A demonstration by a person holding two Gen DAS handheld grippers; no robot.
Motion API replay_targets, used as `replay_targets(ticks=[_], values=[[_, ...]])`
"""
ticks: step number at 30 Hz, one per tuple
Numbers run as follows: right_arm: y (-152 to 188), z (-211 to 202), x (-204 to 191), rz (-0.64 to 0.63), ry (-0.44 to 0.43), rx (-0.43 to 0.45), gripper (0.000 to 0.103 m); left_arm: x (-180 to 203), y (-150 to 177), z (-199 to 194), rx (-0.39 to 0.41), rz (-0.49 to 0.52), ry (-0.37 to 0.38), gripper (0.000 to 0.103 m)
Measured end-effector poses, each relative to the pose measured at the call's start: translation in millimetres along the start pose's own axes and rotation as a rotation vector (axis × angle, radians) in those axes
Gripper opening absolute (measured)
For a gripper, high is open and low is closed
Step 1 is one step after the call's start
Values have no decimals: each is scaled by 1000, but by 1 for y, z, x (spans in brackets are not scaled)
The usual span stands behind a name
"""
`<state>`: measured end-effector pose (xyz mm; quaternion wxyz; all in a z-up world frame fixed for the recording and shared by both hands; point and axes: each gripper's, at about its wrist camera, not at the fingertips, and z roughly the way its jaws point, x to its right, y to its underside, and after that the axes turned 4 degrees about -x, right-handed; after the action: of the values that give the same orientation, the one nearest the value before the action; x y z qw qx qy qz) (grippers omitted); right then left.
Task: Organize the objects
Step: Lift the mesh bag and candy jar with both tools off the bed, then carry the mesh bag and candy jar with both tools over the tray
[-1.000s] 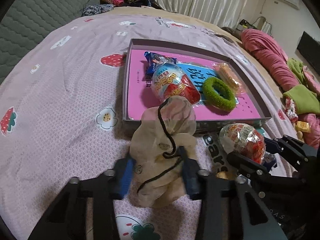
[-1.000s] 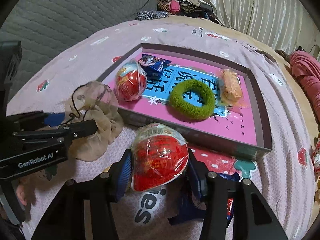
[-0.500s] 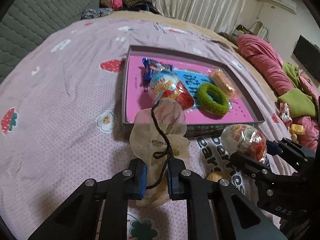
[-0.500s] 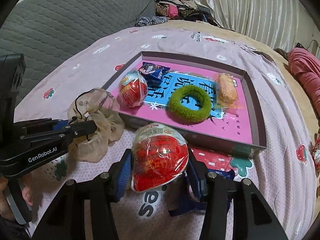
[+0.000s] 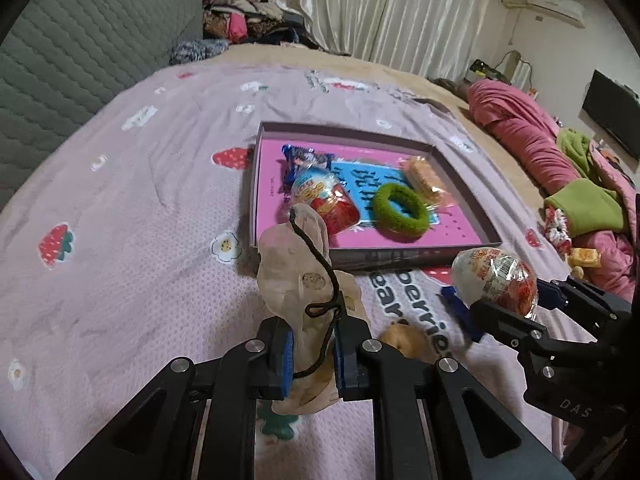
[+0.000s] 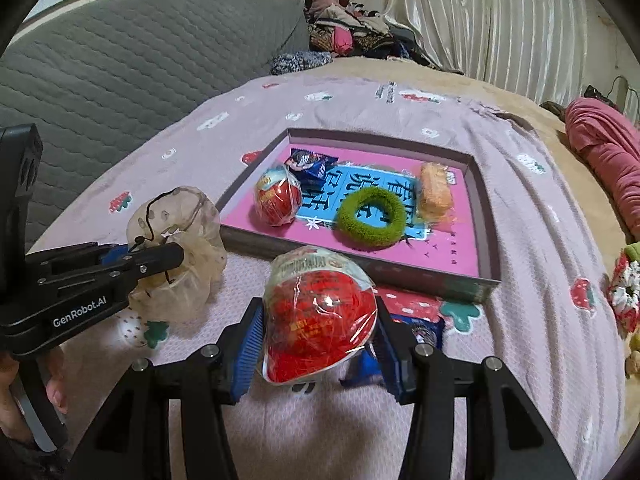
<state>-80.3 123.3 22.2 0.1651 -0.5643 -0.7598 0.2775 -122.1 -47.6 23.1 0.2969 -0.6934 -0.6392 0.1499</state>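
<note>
My left gripper [image 5: 313, 354] is shut on a beige scrunchie with a black cord [image 5: 298, 264] and holds it above the bedspread; it also shows in the right wrist view [image 6: 176, 240]. My right gripper [image 6: 318, 344] is shut on a red wrapped egg toy [image 6: 320, 316], seen in the left wrist view too [image 5: 496, 280]. Ahead lies a pink-lined tray [image 5: 460, 246] holding another red egg toy [image 6: 278, 200], a blue snack packet [image 6: 312, 162], a green scrunchie [image 6: 370, 218] and an orange wrapped snack [image 6: 434, 194].
A blue packet [image 6: 416, 330] lies on the bedspread under my right gripper. A small brown round item [image 5: 404, 340] lies near my left gripper. Pink and green bedding [image 5: 560, 168] is heaped at the right. A grey quilted headboard [image 6: 120, 72] stands at the left.
My left gripper closed on the beige scrunchie and lifted it. Both grippers rose and pulled back a little from the tray. The right gripper kept its hold on the egg toy.
</note>
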Motion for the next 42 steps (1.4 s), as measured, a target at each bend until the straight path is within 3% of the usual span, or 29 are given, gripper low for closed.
replay_targets(ticks=[23, 42], values=[[17, -109, -10, -5, 27, 114, 51, 51, 16, -113, 113, 75, -22, 15], [16, -167, 2, -5, 45, 192, 52, 84, 4, -154, 169, 118, -46, 16]])
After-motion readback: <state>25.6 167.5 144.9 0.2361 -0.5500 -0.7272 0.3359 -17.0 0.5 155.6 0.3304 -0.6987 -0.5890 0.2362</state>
